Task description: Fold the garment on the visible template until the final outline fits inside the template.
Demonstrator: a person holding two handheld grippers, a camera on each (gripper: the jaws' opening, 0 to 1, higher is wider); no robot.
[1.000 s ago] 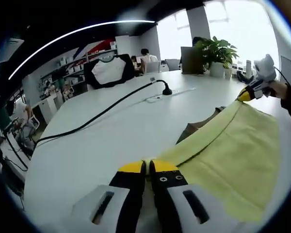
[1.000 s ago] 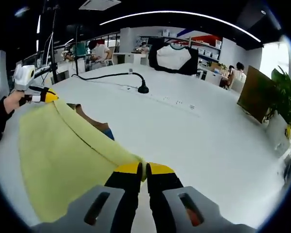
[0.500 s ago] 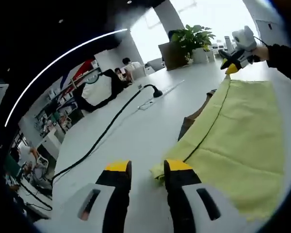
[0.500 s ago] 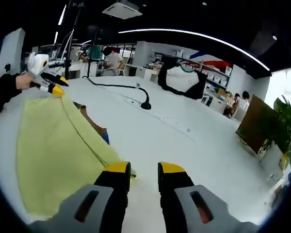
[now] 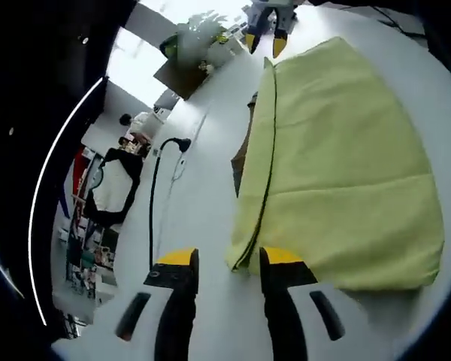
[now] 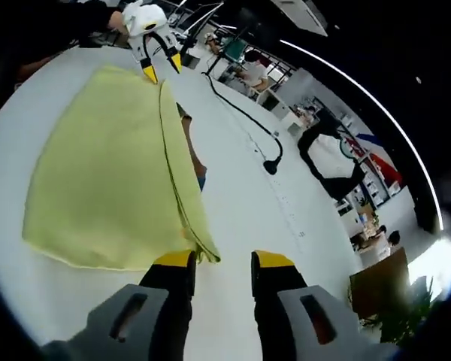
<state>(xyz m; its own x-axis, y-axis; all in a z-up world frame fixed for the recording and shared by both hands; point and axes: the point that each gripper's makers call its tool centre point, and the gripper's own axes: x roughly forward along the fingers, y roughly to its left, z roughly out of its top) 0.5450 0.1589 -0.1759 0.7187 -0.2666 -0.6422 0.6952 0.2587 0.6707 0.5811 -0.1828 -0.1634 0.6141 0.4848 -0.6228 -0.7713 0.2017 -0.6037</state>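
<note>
A pale yellow garment (image 5: 338,165) lies folded flat on the white table (image 5: 203,188), its folded edge running along its left side. A brown template (image 5: 240,154) peeks out from under that edge. My left gripper (image 5: 229,259) is open, and the garment's near corner shows in the gap between its jaws. My right gripper (image 5: 264,37) hangs open over the garment's far corner. In the right gripper view the garment (image 6: 113,180) spreads to the left, my right gripper (image 6: 222,262) is open beside its near corner, and my left gripper (image 6: 159,64) is open at the far corner. The brown template (image 6: 189,147) shows there too.
A black cable (image 5: 152,203) ends in a plug on the table to the left of the garment, seen also as the cable (image 6: 240,113). A black-and-white shirt (image 6: 334,154) hangs on a chair beyond the table. A potted plant (image 5: 199,41) stands at the far edge.
Both grippers went from shut on the garment's corners to open and let them go. The garment now lies flat, and both cameras have risen and tilted over it.
</note>
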